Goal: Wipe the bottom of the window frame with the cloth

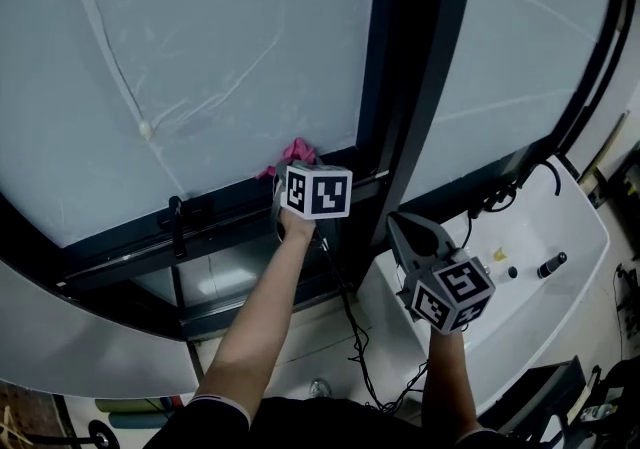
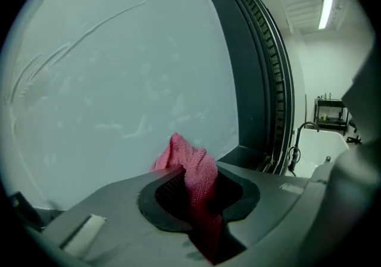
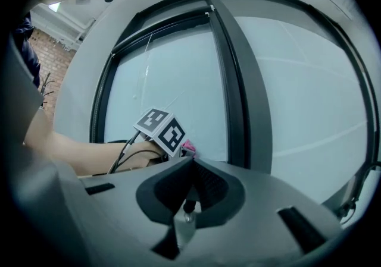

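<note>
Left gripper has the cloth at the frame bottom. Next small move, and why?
Probably slide the left gripper leftward along the bottom rail, keeping the pink cloth pressed on it. The cloth is clamped in its jaws and sits at the rail's right end, beside the mullion, so most of the rail lies to the left.

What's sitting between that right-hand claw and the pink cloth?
The left gripper, shut on the pink cloth at the window frame. In the right gripper view its marker cube stands just before the cloth.
</note>
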Demonstrator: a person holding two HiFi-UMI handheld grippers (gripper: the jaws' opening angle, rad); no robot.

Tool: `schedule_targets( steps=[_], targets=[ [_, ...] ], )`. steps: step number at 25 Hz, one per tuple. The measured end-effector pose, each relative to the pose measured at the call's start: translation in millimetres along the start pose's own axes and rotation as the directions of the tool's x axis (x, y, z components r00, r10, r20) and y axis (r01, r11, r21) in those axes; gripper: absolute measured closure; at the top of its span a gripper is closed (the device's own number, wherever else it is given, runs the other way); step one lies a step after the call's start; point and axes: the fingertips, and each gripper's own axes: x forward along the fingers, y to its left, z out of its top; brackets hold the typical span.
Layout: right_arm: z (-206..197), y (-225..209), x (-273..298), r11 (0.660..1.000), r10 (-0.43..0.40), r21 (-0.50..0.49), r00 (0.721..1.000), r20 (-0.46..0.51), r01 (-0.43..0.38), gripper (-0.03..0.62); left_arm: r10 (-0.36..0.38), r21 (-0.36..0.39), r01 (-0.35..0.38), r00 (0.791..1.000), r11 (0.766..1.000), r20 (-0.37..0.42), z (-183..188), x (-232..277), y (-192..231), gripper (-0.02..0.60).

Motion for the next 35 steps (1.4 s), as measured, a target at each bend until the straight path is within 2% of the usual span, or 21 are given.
schedule_targets(
  steps=[8,17,21,24,27,30,35],
  targets=[
    [-6.8,-33.2,-24.8,0.996,-0.088,0.011,0.996,-0.011,0.088,0.592,-0.128,-0.021,0.128,0.992,0.992,0.014,20.7,21.1,-62.7,0.492],
    [-16.1,-53.8,-46.0,0.987,-0.157,0.026,0.987,-0.031,0.158,0.592,-0.192,-0.042,0.192,0.981,0.98,0.014,32.0,34.7,-96.5,0.492],
    [-19.6,-60.6,-54.2,0.982,-0.185,0.036,0.982,-0.036,0.187,0.592,-0.196,-0.061,0.196,0.981,0.979,0.011,34.0,37.9,-97.2,0.495],
    [-18.9,-56.2,-55.4,0.982,-0.186,0.04,0.982,-0.032,0.187,0.592,-0.222,-0.048,0.222,0.975,0.974,0.011,34.4,37.0,-99.2,0.495],
    [-15.3,-45.6,-53.9,0.984,-0.173,0.035,0.985,-0.023,0.174,0.592,-0.278,-0.054,0.281,0.959,0.958,0.056,34.4,17.3,-94.5,0.495],
    [-9.8,-34.3,-48.0,0.989,-0.149,0.021,0.989,-0.011,0.149,0.592,-0.316,-0.037,0.324,0.938,0.945,0.146,35.6,-24.9,-81.5,0.496],
    [2.9,5.6,-28.3,0.997,-0.079,0.004,0.996,0.031,0.079,0.592,-0.362,0.003,0.377,0.887,0.926,0.286,28.2,-116.4,-34.7,0.495]
  ],
)
